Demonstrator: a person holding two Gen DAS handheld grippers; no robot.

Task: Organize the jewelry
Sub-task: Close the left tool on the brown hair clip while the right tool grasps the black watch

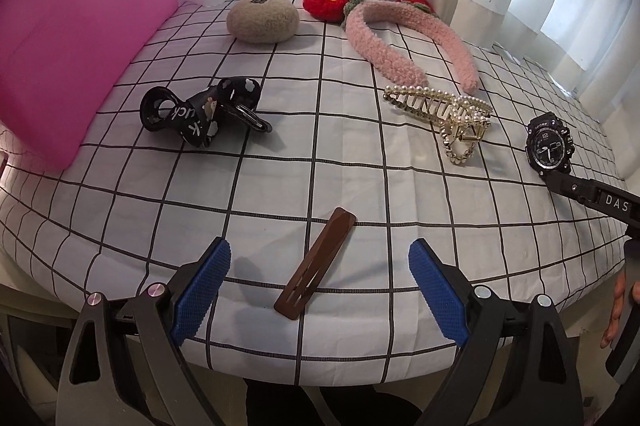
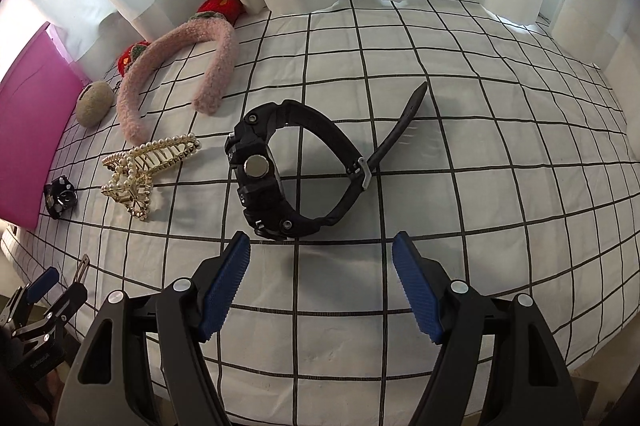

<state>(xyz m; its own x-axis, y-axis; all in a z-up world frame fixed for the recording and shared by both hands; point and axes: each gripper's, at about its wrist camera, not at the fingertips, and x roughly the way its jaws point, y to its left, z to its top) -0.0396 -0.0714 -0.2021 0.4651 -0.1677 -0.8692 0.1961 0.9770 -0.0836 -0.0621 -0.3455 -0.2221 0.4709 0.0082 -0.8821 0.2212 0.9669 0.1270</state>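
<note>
Tilting steeply downward, both hand-held grippers (image 1: 320, 290) (image 2: 322, 286)

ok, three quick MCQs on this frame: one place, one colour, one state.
1. What lies directly ahead of the left gripper?
A) brown flat hair clip
B) pink tub
C) pearl claw clip

2. Colour of the fuzzy headband?
A) green
B) pink
C) black

3. Right gripper is:
A) shut on the black sport watch
B) open, holding nothing
C) shut on nothing

Key: 1 A, the clip sits between and just past its fingers. 2 B, the pile is pale pink in both views. 3 B, its blue pads stand wide, watch lying beyond them.
</note>
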